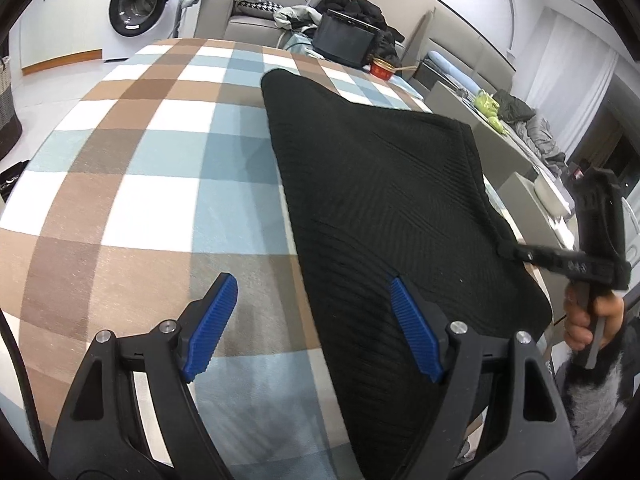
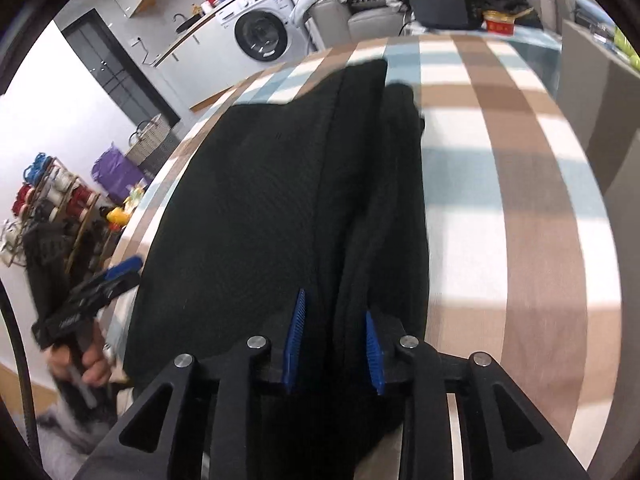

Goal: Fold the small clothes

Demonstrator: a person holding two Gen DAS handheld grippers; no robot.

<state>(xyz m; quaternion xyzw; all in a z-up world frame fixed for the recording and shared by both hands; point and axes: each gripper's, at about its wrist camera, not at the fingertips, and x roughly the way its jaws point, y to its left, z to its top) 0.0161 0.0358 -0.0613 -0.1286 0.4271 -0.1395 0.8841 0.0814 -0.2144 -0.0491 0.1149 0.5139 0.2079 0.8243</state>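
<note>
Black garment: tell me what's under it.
The black garment lies on a checked cloth that shows all around it. Whatever lies beneath the garment's middle is covered.

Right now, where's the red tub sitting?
In the left wrist view the red tub sits at the far edge of the checked tablecloth, just beyond the black knit garment, beside a black box.

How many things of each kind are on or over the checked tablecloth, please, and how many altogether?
Black garment: 1
Grippers: 2, the left gripper and the right gripper
Red tub at the far edge: 1
Total: 4, all on or over the checked tablecloth
</note>
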